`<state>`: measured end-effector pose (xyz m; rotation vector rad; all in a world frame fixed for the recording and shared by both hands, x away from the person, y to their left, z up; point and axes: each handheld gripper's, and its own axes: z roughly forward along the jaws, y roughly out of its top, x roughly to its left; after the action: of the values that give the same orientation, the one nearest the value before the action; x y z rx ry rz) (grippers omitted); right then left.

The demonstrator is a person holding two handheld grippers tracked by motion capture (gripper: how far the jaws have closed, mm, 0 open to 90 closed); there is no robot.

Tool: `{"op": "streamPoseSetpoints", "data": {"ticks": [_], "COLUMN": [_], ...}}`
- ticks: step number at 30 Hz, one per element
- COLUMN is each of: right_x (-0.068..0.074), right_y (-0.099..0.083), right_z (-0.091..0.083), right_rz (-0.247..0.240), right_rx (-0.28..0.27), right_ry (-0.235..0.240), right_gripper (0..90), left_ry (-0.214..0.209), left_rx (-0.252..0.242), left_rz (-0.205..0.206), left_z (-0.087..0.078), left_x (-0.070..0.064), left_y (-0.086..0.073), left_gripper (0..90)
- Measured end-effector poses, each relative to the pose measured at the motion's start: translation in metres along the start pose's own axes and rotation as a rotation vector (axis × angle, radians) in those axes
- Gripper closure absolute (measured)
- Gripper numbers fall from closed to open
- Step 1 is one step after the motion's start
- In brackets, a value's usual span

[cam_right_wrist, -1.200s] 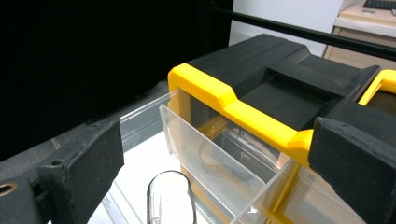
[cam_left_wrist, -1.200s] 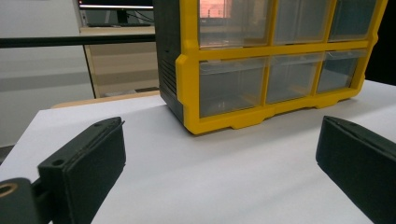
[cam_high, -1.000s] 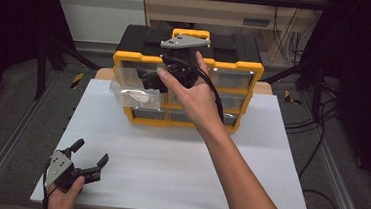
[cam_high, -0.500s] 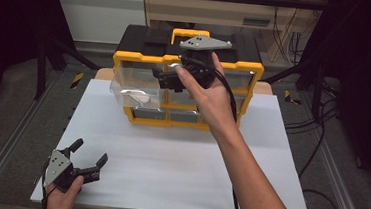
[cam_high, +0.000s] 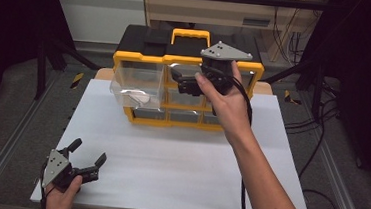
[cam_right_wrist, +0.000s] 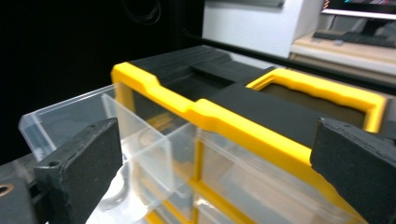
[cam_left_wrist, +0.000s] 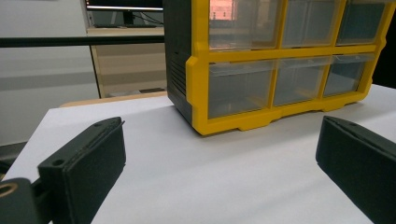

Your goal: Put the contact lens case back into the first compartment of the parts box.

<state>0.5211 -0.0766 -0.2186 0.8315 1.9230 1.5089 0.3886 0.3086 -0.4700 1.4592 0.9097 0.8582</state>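
Beside the pulled-out clear drawer (cam_high: 137, 83) of the yellow organizer (cam_high: 184, 92), the right hand-held gripper (cam_high: 181, 80) hovers spread, apparently ready to reach inside.

A white tabletop (cam_high: 179, 159) carries the work. At its far edge, about the middle, stands a yellow and black drawer cabinet (cam_high: 187, 87), with clear drawers in rows across its front. Its top left drawer (cam_high: 137, 83) is pulled out over the tabletop. The left gripper (cam_high: 75, 168) rests at the near left corner, its jaws spread apart.
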Motion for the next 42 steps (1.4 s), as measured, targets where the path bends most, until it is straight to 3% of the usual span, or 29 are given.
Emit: {"op": "streamPoseSetpoints", "data": {"ticks": [13, 18, 29, 42], "right_x": [-0.023, -0.032, -0.055, -0.070], "right_y": [-0.020, -0.032, -0.060, -0.111], "right_z": [-0.034, -0.053, -0.080, -0.116], "right_rz": [-0.001, 0.018, 0.064, 0.078], "right_rx": [-0.067, -0.094, -0.099, -0.105], "right_ry": [-0.035, -0.059, -0.091, -0.108], "right_gripper": [3.0, 2.8, 2.4, 4.0], "left_ry": [0.011, 0.016, 0.017, 0.010], "left_rx": [0.000, -0.002, -0.007, -0.002], "left_rz": [-0.001, -0.008, -0.013, -0.018], "left_z": [-0.002, -0.003, -0.004, -0.004], "left_x": [0.002, 0.003, 0.004, 0.004], "left_y": [0.000, 0.000, 0.000, 0.000], "left_gripper": [1.3, 1.1, 1.1, 0.8]}}
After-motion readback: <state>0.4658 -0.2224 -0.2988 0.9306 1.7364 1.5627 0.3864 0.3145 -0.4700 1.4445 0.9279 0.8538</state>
